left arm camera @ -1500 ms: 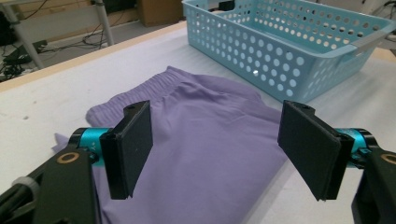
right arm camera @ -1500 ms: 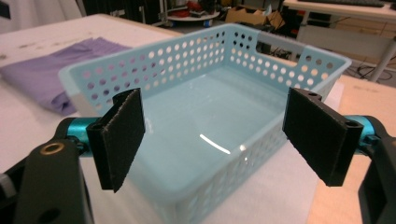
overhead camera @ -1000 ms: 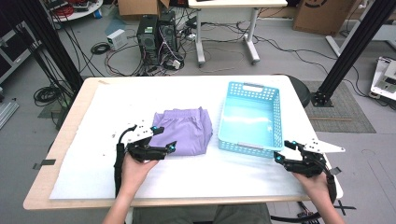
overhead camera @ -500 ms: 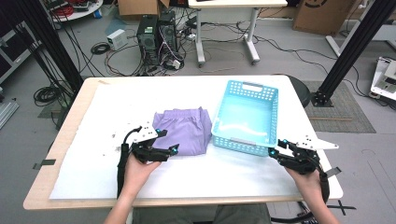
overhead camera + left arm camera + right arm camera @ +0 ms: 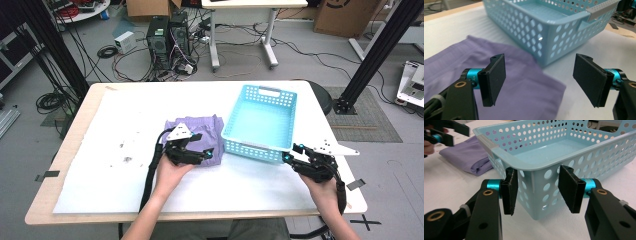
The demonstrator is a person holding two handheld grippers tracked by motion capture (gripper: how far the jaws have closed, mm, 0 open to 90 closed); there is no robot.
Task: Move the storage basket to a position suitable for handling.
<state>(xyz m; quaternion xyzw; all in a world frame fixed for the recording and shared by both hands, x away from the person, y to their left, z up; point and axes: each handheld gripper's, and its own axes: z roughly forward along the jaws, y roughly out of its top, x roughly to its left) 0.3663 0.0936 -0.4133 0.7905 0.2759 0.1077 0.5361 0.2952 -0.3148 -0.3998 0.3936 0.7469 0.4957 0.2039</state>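
A light blue perforated basket (image 5: pixel 262 120) stands empty on the white table, turned at a slant. My right gripper (image 5: pixel 291 153) holds its near right corner. In the right gripper view that corner (image 5: pixel 534 182) sits between the jaws, which have just been closing onto it. A folded purple cloth (image 5: pixel 200 127) lies just left of the basket. My left gripper (image 5: pixel 204 145) hovers open over the cloth's near right corner (image 5: pixel 529 95), jaws wide apart and empty, with the basket (image 5: pixel 549 32) close behind them.
The white table top (image 5: pixel 125 125) has wide bare room on the left and along the front edge. Beyond the table are computer towers (image 5: pixel 167 40), loose cables on the floor, a small desk and black frame posts (image 5: pixel 380 50).
My left gripper slid right over the cloth toward the basket. The right gripper closed on the basket's corner and the basket swung, its near end now further left.
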